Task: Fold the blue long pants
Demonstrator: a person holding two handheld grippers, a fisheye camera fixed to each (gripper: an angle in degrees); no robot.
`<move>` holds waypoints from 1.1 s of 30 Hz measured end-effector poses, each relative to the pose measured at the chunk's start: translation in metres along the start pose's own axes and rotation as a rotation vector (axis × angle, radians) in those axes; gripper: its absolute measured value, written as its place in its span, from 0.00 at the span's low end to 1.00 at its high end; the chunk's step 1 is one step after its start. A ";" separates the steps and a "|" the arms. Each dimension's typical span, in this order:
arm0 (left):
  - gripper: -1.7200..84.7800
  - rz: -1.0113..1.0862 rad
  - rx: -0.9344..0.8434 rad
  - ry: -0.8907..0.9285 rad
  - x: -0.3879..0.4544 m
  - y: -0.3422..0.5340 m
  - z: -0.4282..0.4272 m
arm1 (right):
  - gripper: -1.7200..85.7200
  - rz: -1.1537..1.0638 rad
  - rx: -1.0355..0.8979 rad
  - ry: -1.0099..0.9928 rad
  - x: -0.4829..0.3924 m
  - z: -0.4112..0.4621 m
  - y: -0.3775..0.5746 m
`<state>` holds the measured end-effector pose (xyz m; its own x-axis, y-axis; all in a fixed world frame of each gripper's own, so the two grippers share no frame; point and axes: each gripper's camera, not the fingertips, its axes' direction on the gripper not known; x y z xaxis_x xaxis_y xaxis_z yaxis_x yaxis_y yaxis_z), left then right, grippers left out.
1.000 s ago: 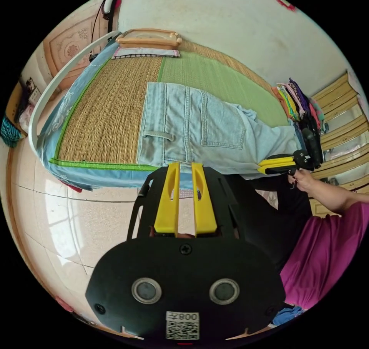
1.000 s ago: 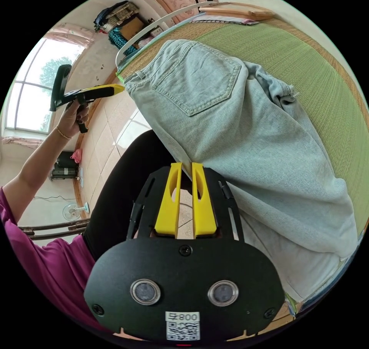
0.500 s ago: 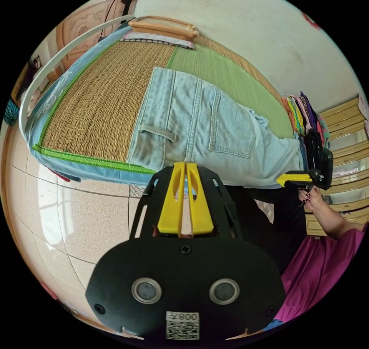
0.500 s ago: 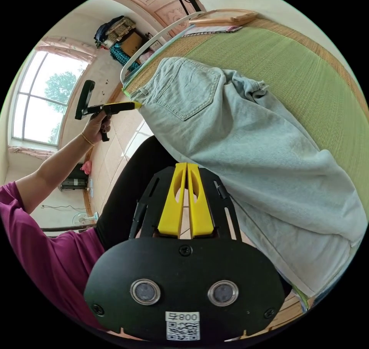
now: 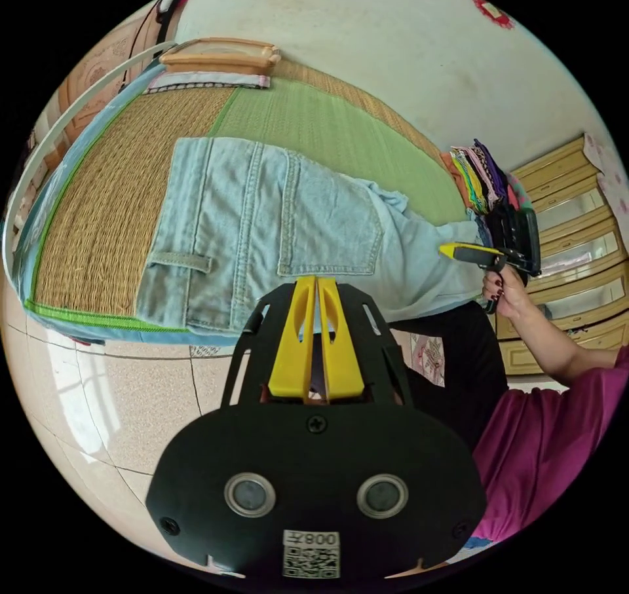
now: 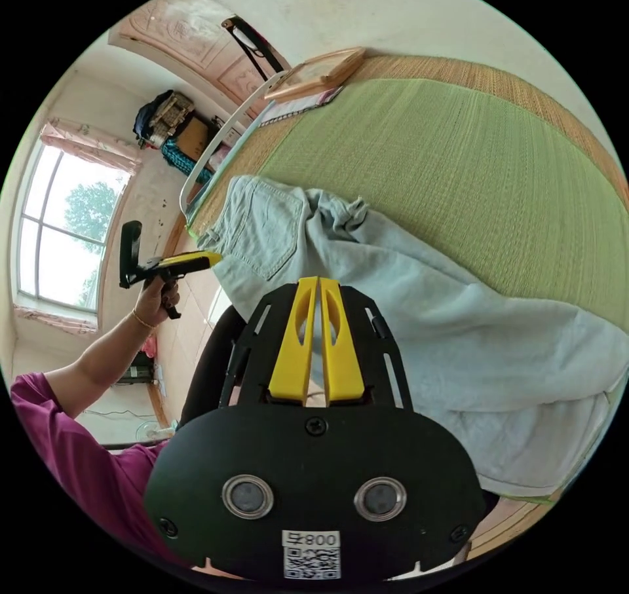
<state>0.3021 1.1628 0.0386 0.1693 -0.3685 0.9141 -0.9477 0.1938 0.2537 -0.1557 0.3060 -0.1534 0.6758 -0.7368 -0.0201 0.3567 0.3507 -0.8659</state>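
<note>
both claws point(image 5: 316, 283) point(image 6: 312, 283) closed, empty; blue long pants point(image 5: 262, 221) lie lengthwise along the bed point(image 5: 327, 122) edge.

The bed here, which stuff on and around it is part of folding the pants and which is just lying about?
Part of the job:
- blue long pants, spread on the bed mat
- left tongs, jaws together
- right tongs, jaws together

Just lying about:
- stack of colourful clothes
- wooden tray at the far end
- drawers
</note>
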 end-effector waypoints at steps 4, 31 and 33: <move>0.03 0.074 -0.009 0.054 0.048 -0.033 0.024 | 0.04 0.000 0.015 0.023 0.021 -0.006 -0.027; 0.05 0.683 -0.415 -0.065 0.394 -0.136 0.225 | 0.09 0.795 0.430 -0.033 0.421 -0.160 0.327; 0.05 0.655 -0.414 -0.042 0.399 -0.145 0.226 | 0.08 0.837 0.464 -0.090 0.441 -0.158 0.343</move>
<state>0.4456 0.7828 0.2947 -0.4087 -0.0946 0.9077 -0.6713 0.7050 -0.2287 0.1626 0.0097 -0.5382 0.8675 -0.1035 -0.4865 -0.0568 0.9511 -0.3037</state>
